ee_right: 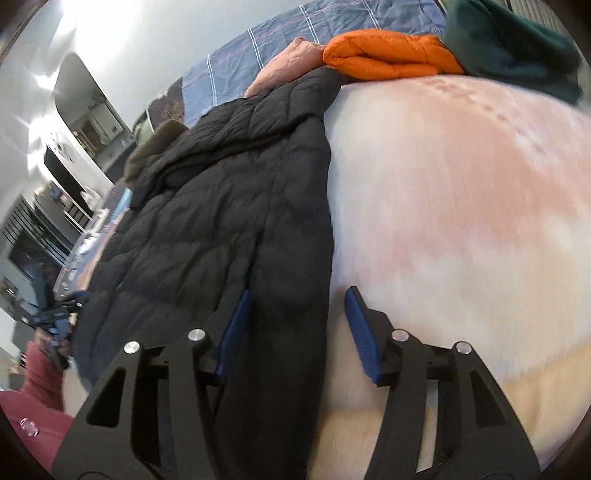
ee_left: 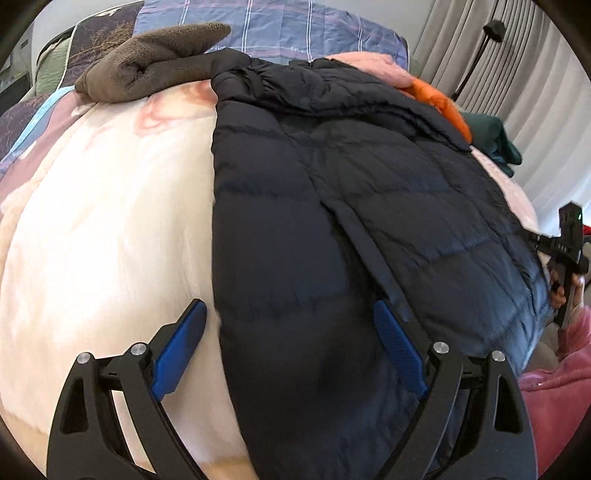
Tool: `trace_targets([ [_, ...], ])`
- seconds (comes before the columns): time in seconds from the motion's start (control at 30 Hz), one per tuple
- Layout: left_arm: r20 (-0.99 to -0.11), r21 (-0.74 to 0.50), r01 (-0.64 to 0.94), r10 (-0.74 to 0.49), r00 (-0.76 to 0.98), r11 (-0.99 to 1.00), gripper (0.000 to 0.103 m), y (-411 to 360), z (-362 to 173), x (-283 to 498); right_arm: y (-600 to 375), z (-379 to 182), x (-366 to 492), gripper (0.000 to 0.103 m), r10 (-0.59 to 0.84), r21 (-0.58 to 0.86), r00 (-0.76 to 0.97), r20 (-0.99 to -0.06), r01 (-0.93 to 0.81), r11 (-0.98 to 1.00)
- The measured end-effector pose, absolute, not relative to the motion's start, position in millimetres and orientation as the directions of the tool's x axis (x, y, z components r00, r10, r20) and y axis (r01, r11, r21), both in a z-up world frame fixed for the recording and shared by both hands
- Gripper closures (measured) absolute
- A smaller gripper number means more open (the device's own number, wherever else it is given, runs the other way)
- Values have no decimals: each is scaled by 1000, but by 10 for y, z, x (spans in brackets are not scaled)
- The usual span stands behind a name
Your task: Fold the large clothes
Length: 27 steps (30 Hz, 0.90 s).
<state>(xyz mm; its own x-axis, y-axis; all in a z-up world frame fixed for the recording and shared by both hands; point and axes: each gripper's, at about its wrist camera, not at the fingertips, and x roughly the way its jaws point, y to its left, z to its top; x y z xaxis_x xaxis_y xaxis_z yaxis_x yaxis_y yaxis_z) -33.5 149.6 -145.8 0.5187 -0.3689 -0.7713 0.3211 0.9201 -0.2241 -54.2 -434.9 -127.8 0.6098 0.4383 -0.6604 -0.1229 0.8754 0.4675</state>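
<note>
A dark navy quilted puffer jacket point(ee_left: 351, 206) lies flat and lengthwise on a fluffy pale pink blanket point(ee_left: 110, 221). My left gripper point(ee_left: 290, 325) is open, its jaws spanning the jacket's near left hem edge. In the right wrist view the jacket point(ee_right: 207, 229) lies to the left, and my right gripper point(ee_right: 295, 306) is open with its jaws astride the jacket's near right edge over the blanket point(ee_right: 461, 221). The right gripper also shows at the far right of the left wrist view point(ee_left: 565, 254); the left one shows at the far left of the right wrist view point(ee_right: 55, 317).
A brown fleece garment point(ee_left: 147, 62) lies at the back left. A folded orange puffer point(ee_right: 388, 55) and a dark green garment point(ee_right: 517, 44) lie at the back right. A blue plaid sheet point(ee_left: 277, 26) covers the far end. Curtains point(ee_left: 535, 92) hang on the right.
</note>
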Motion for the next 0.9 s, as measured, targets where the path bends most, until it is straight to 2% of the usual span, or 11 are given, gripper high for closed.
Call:
trace_targets([
  [0.2, -725, -294, 320, -428, 540, 901, 13, 1548, -1443, -659, -4320, -1219, -875, 48, 569, 567, 576, -587, -210, 797],
  [0.23, -720, -300, 319, -433, 542, 899, 19, 1554, -1433, -680, -4283, -1219, -896, 48, 588, 580, 566, -577, -223, 784],
  [0.3, -709, -318, 320, -448, 545, 893, 38, 1554, -1399, -721, -4220, -1226, -894, 47, 603, 594, 560, -568, -228, 772],
  [0.33, -705, -326, 323, -456, 543, 888, 53, 1544, -1383, -733, -4196, -1230, -890, 47, 610, 605, 559, -562, -225, 764],
  [0.37, -703, -332, 326, -463, 540, 885, 60, 1529, -1366, -752, -4191, -1222, -889, 47, 617, 616, 558, -555, -221, 756],
  [0.53, -715, -322, 309, -444, 540, 895, 60, 1524, -1399, -810, -4240, -1178, -960, 48, 646, 644, 539, -541, -228, 730],
  [0.6, -700, -353, 298, -461, 545, 887, 61, 1556, -1421, -791, -4234, -1193, -939, 59, 630, 636, 547, -552, -213, 742],
  [0.63, -694, -362, 291, -465, 550, 885, 70, 1559, -1424, -777, -4250, -1216, -904, 79, 623, 640, 552, -555, -196, 743],
  [0.67, -686, -366, 286, -465, 559, 885, 88, 1546, -1407, -761, -4268, -1219, -887, 91, 622, 652, 558, -549, -180, 736],
  [0.73, -644, -394, 293, -489, 589, 871, 96, 1524, -1270, -773, -4323, -1112, -918, 95, 631, 678, 596, -496, -188, 710],
  [0.9, -498, -367, 379, -523, 691, 850, 97, 1439, -656, -968, -4501, -513, -1087, 98, 605, 656, 720, -340, -280, 701],
])
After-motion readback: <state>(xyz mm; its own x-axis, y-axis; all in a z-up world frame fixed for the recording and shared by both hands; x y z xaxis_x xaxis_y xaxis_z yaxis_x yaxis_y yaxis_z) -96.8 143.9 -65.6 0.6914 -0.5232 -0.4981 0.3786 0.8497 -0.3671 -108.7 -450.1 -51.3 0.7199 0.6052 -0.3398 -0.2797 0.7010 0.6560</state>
